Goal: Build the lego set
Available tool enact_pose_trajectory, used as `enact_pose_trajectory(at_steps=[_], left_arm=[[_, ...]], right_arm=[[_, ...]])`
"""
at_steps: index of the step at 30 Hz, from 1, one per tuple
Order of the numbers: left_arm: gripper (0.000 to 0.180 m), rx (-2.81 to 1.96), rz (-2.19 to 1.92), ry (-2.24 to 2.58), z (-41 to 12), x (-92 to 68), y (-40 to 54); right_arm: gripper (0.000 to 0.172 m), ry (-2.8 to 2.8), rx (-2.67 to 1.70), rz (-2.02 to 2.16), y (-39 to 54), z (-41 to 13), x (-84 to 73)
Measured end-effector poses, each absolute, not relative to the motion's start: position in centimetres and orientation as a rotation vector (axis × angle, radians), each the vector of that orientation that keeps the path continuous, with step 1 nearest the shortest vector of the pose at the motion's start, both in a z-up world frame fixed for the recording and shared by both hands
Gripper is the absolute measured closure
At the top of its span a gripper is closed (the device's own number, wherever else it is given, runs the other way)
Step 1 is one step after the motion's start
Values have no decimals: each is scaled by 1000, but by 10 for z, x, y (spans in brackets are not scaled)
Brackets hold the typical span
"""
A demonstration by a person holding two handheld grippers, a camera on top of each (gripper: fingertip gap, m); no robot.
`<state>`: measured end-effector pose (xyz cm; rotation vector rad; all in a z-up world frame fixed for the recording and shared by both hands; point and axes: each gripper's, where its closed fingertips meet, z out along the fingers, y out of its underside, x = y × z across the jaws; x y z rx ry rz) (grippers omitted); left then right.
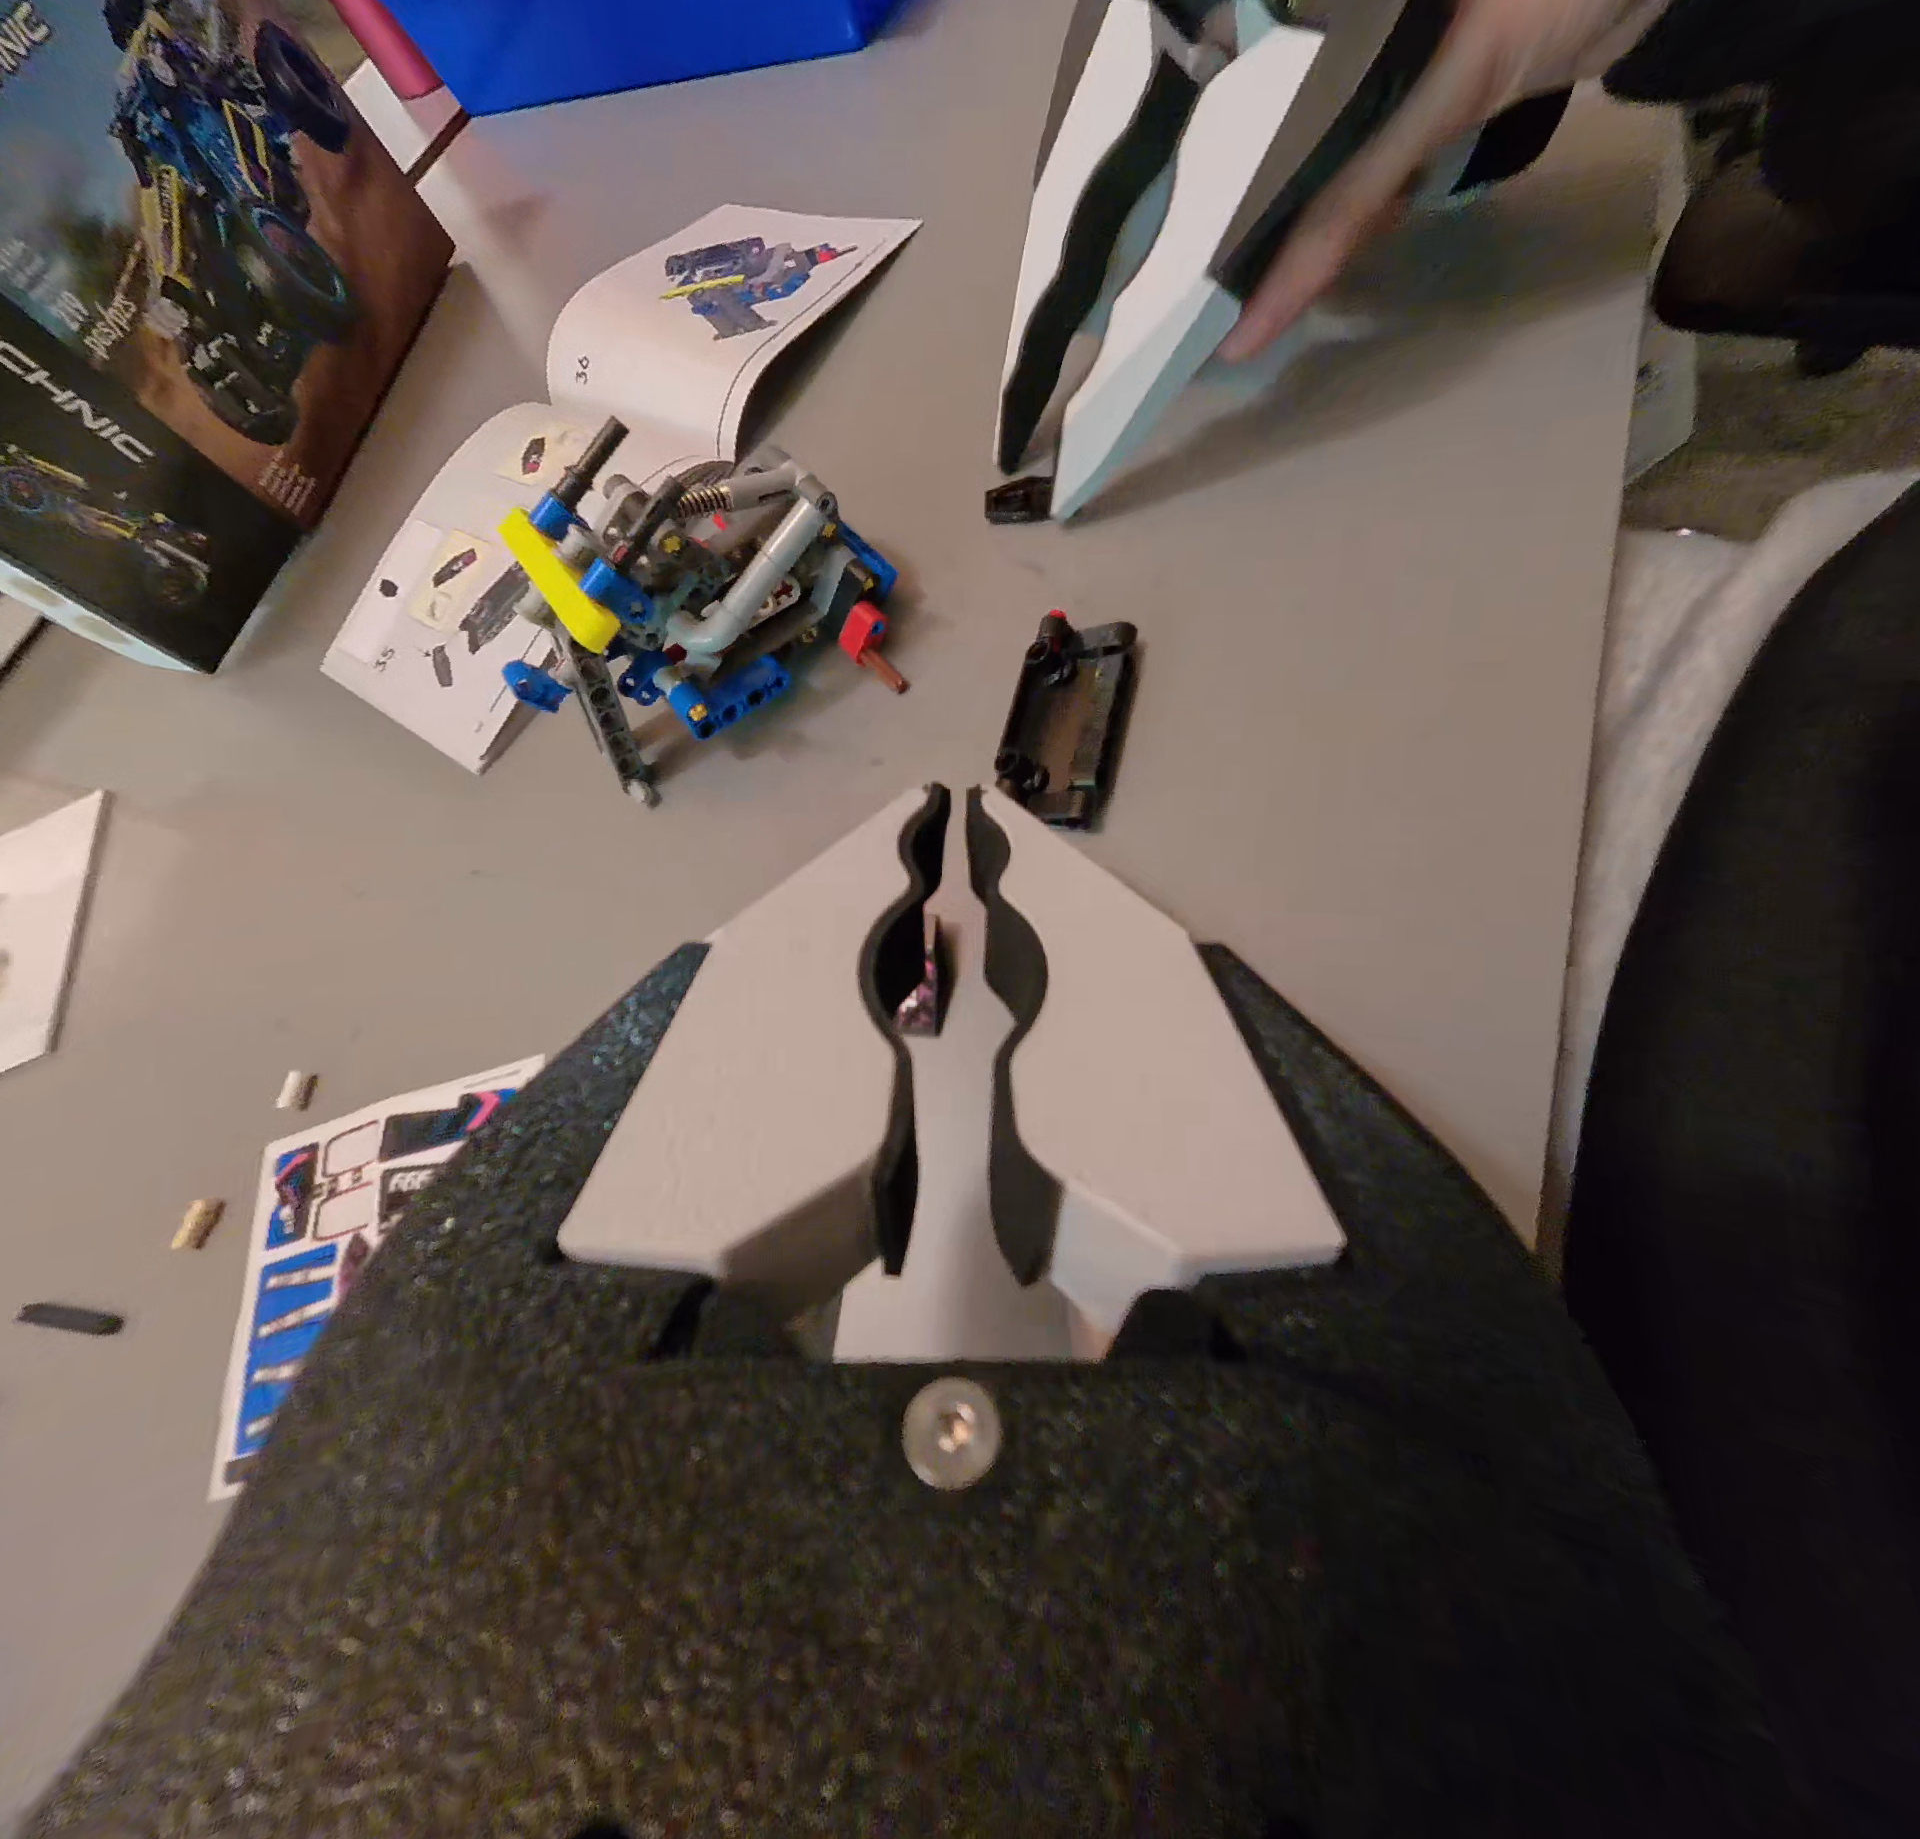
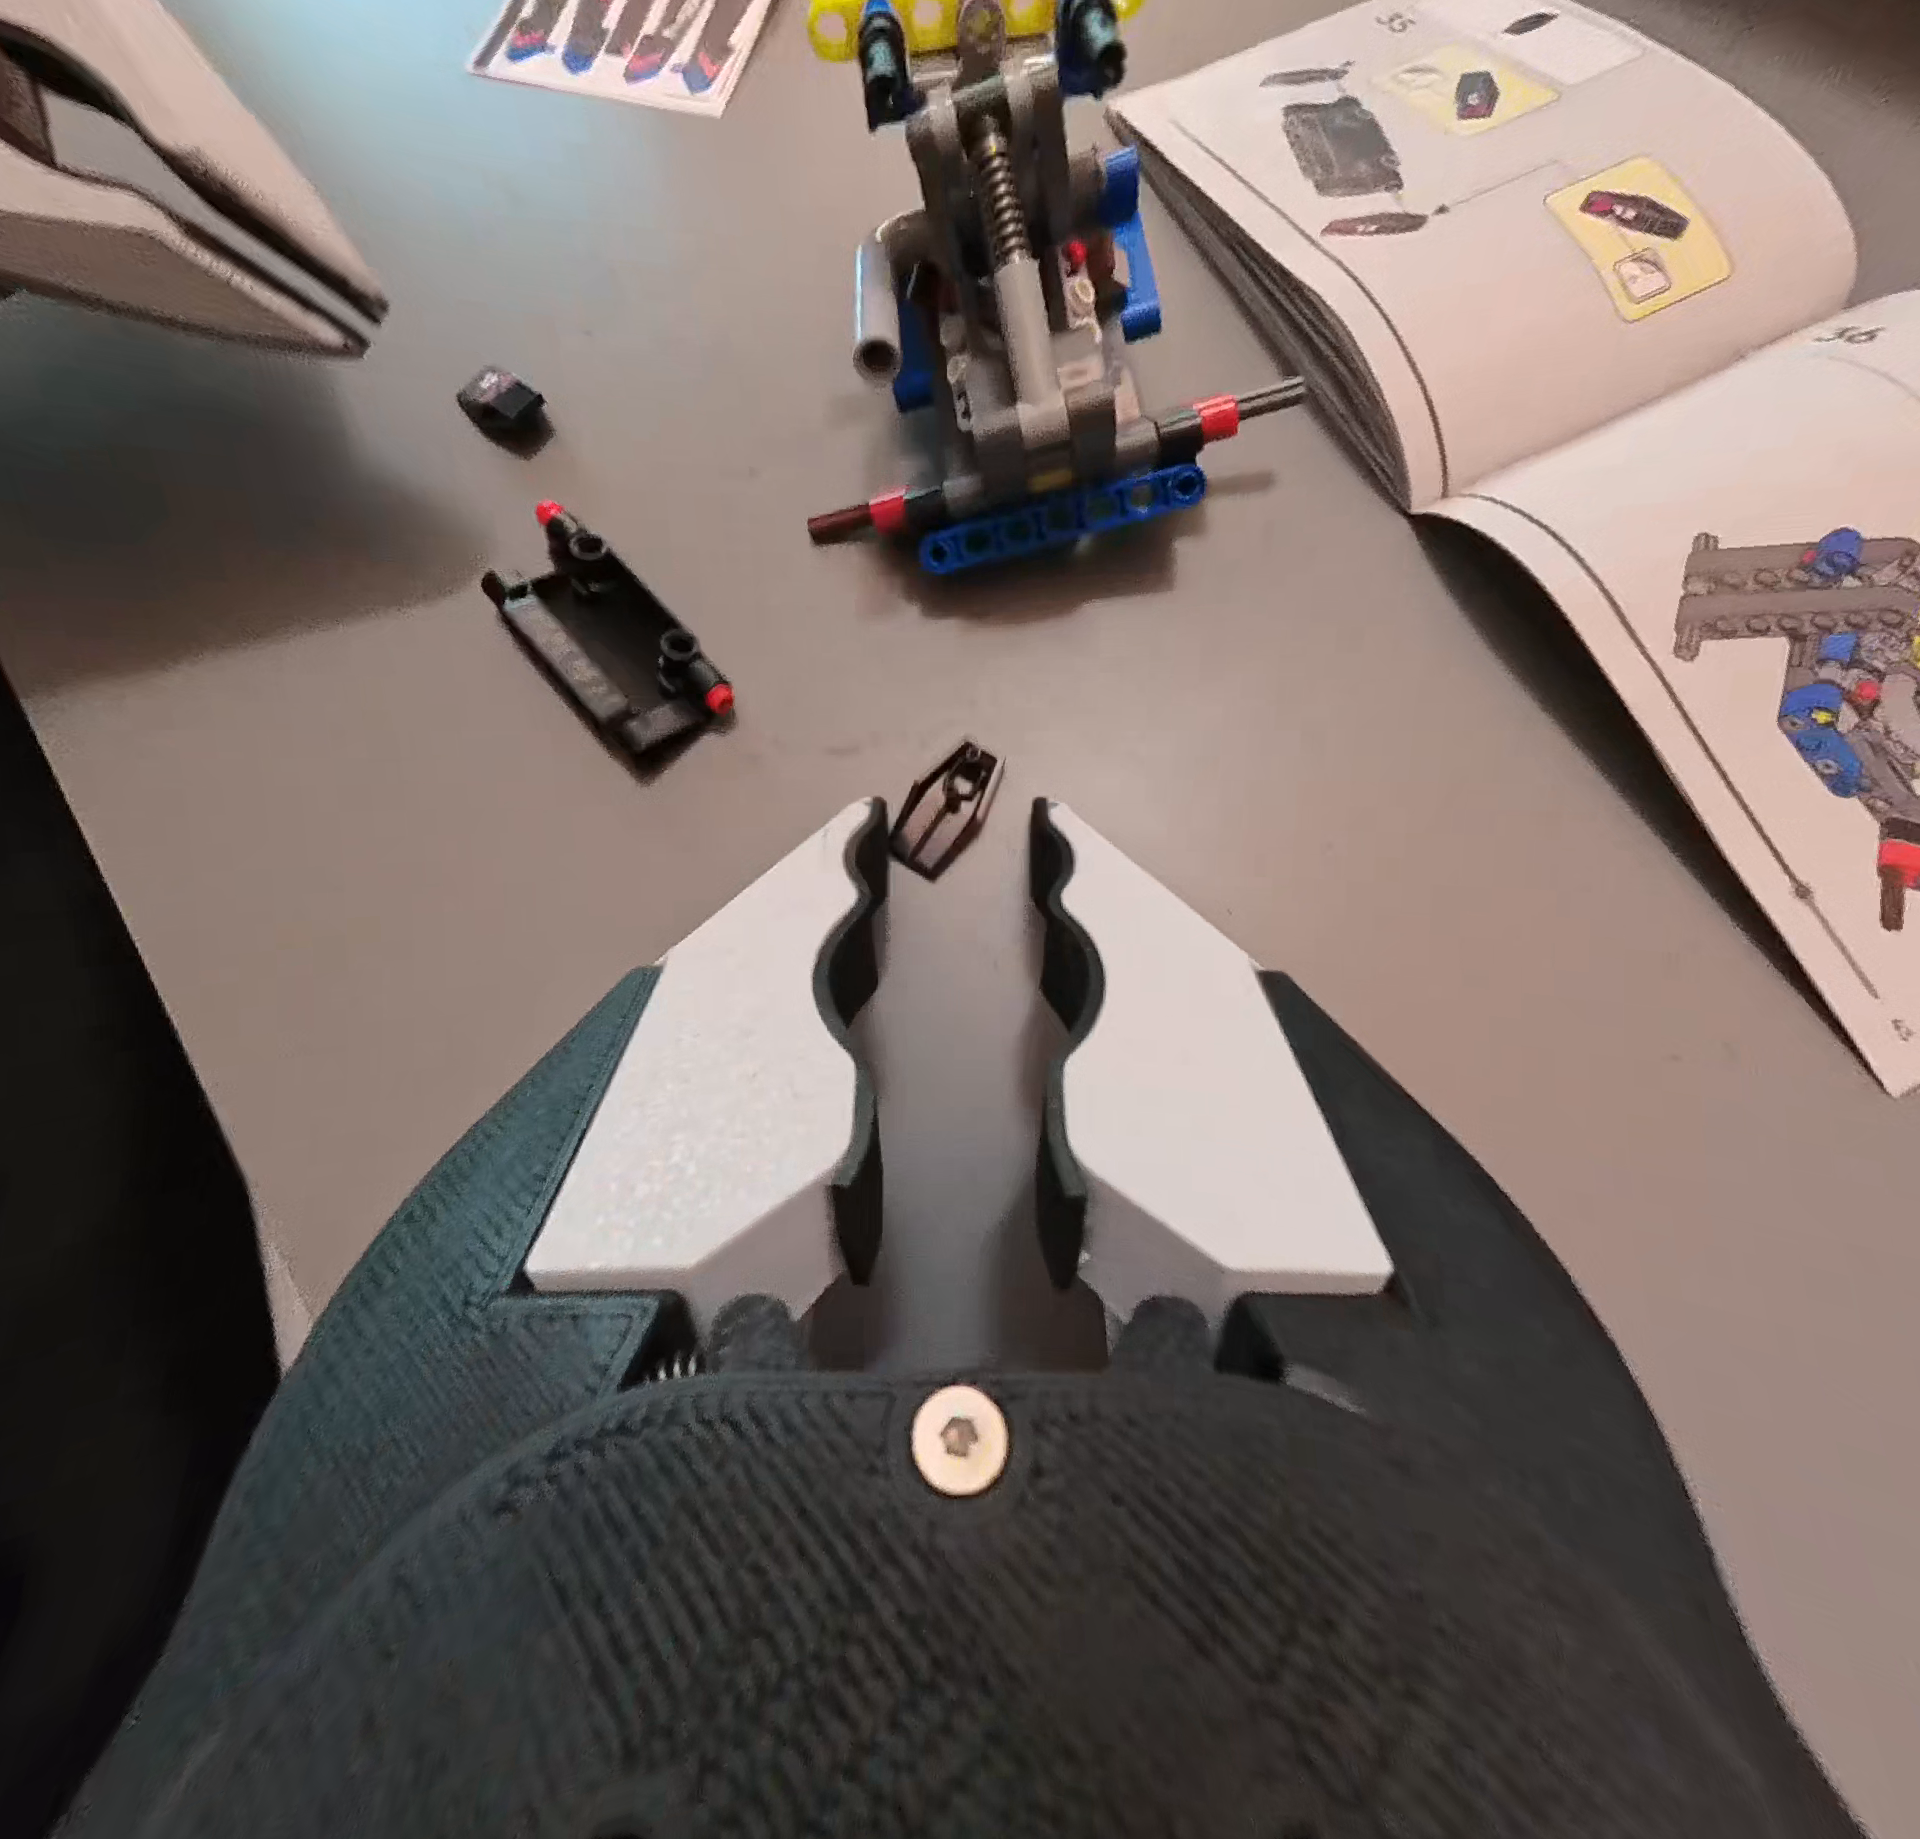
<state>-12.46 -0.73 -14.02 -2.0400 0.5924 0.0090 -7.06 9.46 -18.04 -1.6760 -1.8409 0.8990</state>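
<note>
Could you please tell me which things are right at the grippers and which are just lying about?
At the grippers: small black piece between the open right gripper's fingertips; second small black piece by the closed left gripper.
Lying about: black panel, brick model, booklet, sticker sheet, box.

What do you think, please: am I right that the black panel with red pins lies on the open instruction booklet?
Not quite: the black panel with red pins lies on the bare grey table, apart from the open instruction booklet. The right wrist view shows it.
</note>
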Motion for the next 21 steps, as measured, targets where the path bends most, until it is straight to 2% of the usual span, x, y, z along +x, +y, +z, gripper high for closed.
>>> enact_pose_trajectory(at_steps=[2,10,14,18,21], left_arm=[[180,-2039,-17,572,-140,-123,-6],[177,-1987,-155,464,-128,-119,0],[159,-1842,-280,378,-101,-113,9],[136,-1719,-172,399,-82,-111,22],[133,-1653,-25,480,-71,-101,29]], right_arm=[[157,-1846,-1673,890,94,-181,-75],[159,-1916,-1426,866,86,-170,-76],[159,-1677,-1398,1353,68,-124,-85],[159,-1439,-1394,1756,49,-87,-93],[159,-1252,-1393,2082,34,-65,-97]])
